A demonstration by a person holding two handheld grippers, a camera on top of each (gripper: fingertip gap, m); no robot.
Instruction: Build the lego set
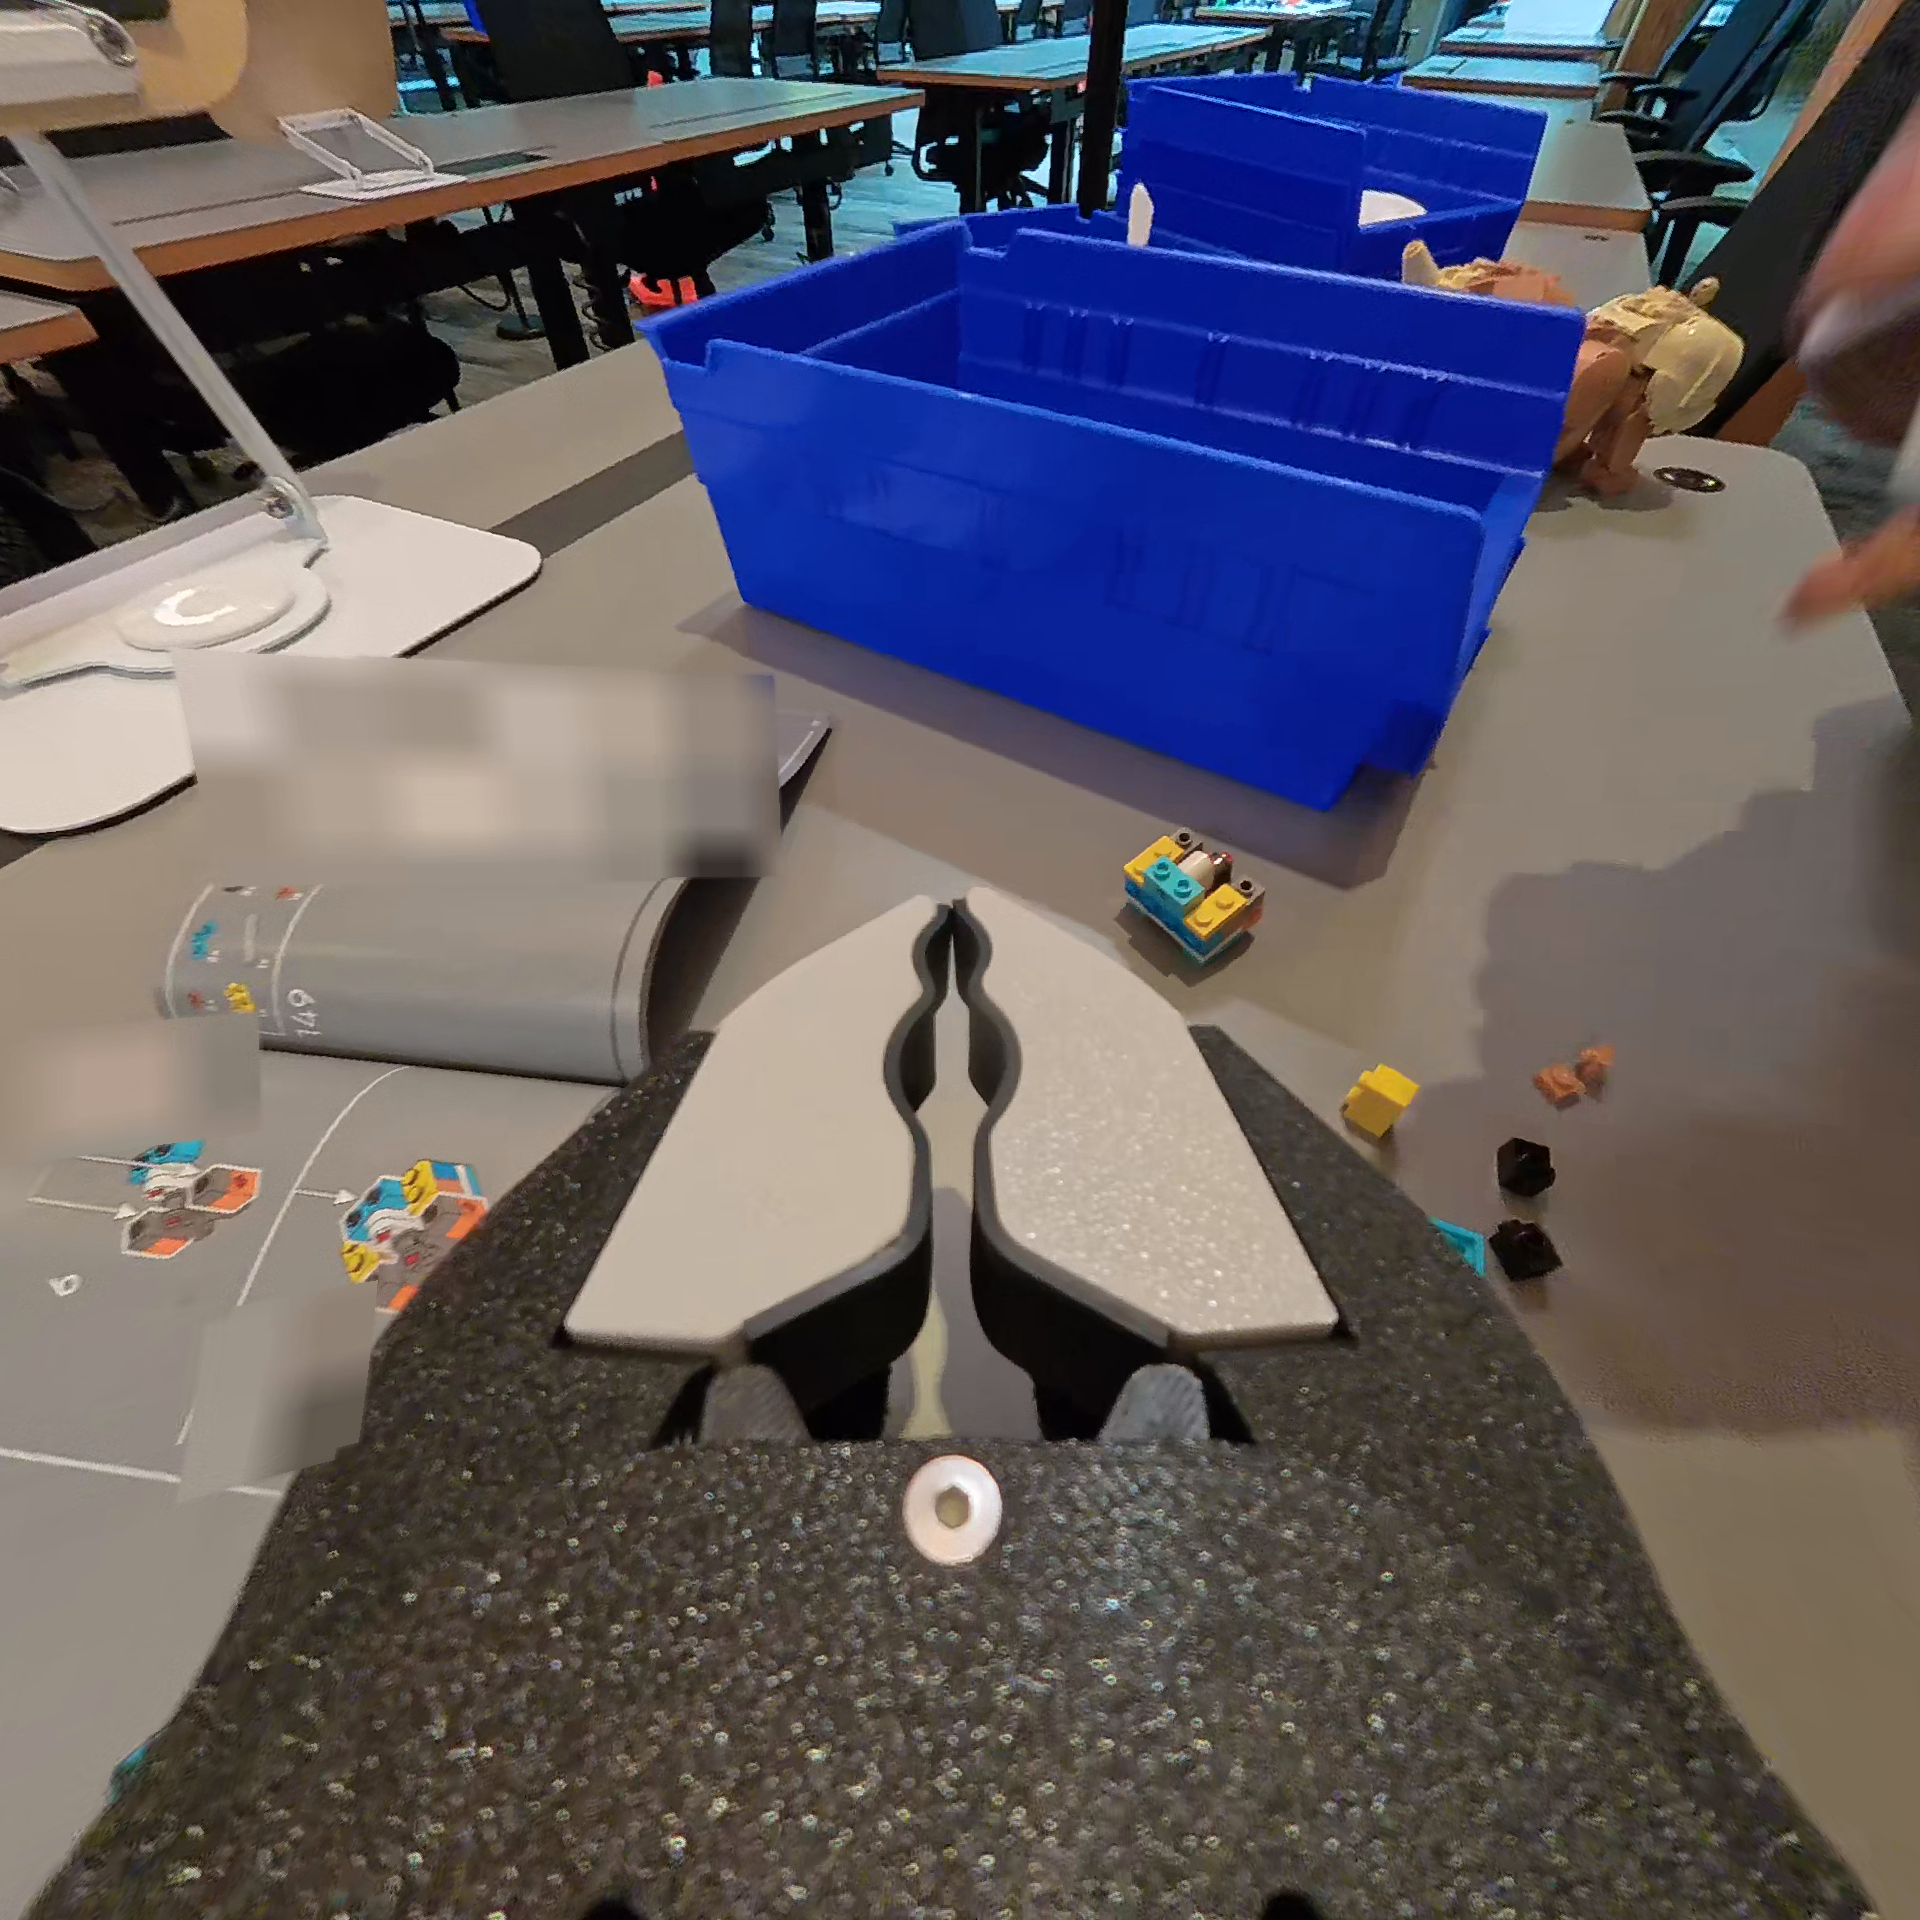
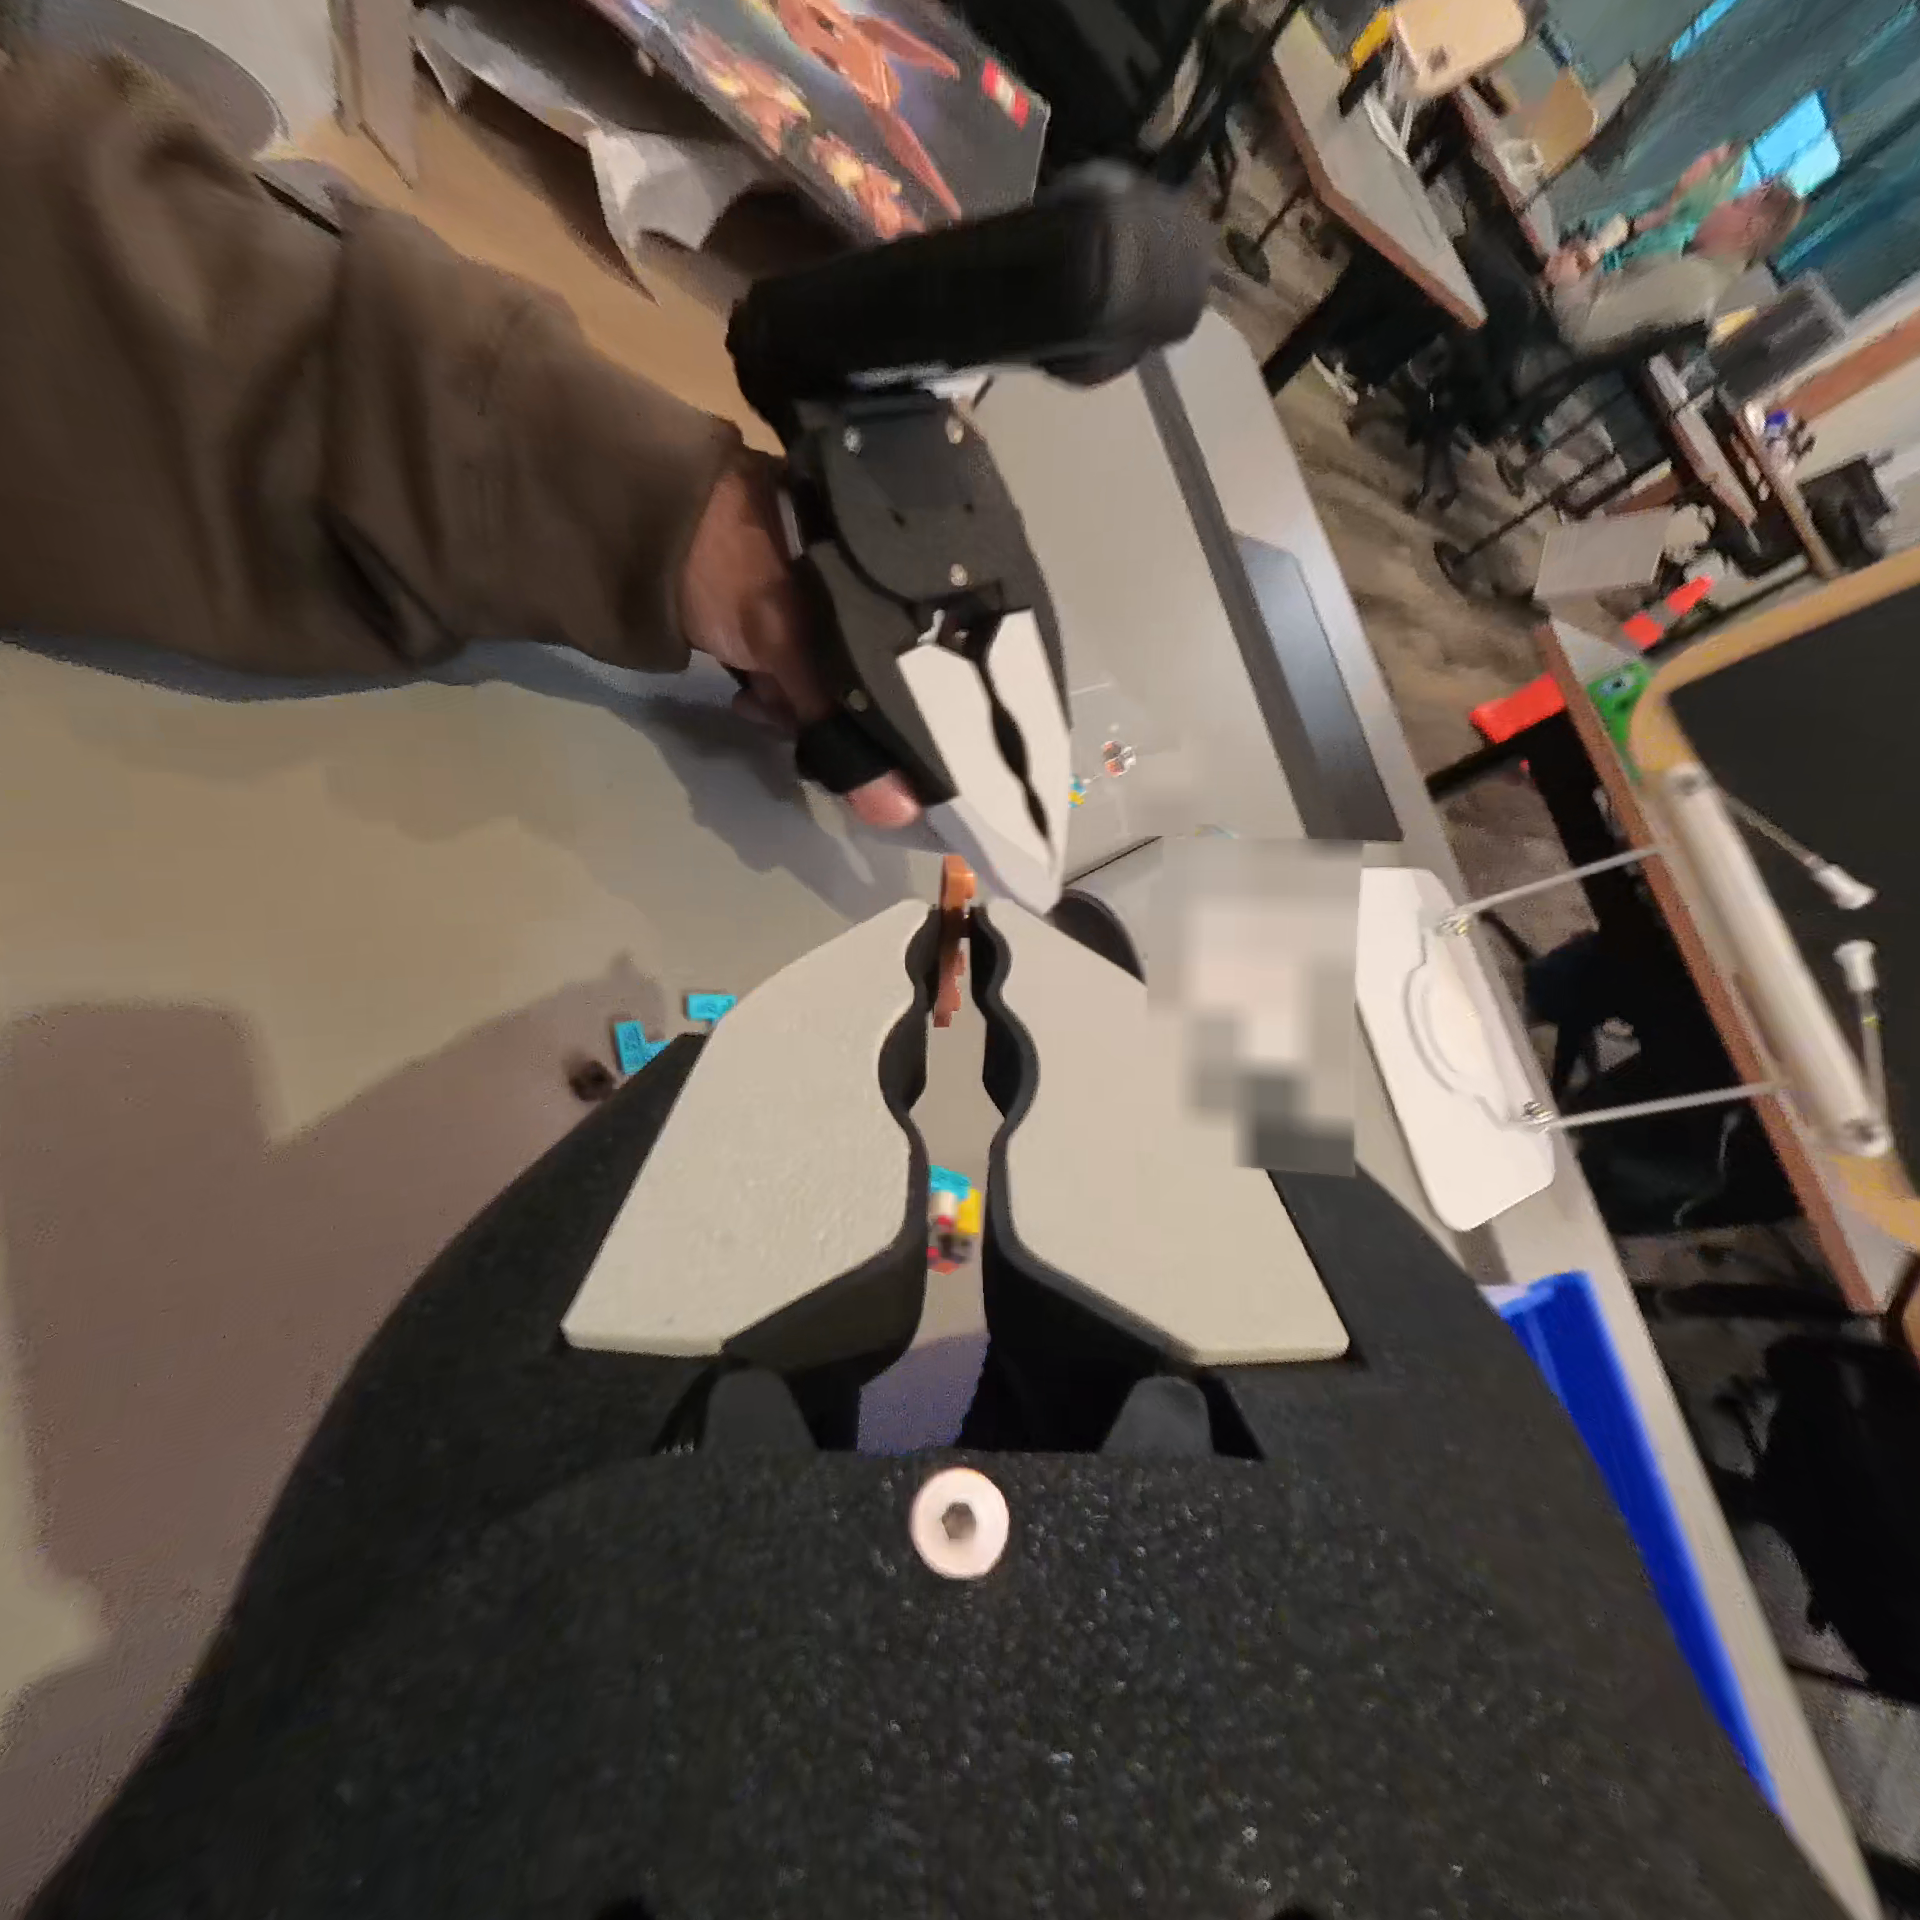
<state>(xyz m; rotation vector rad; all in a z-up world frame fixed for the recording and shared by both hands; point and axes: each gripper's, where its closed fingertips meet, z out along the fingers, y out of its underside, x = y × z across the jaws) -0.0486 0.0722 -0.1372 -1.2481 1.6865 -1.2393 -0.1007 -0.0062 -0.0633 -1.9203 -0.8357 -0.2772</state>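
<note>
Pinching a brown piece (image 2: 954, 961) at centre frame, my right gripper (image 2: 951, 925) is clamped; my left gripper (image 1: 951, 914) is pressed together, empty. Small sub-assembly (image 1: 1193, 896) stands built; loose bricks (image 1: 1378, 1098) at right remain unplaced.

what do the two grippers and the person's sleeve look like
Both grippers are alike. The left gripper and right gripper each have a grainy black body, a silver hex screw at its centre, and two flat light-grey fingers with wavy black inner edges. The right wrist view shows the left one's black handle and a brown sleeve.
</note>
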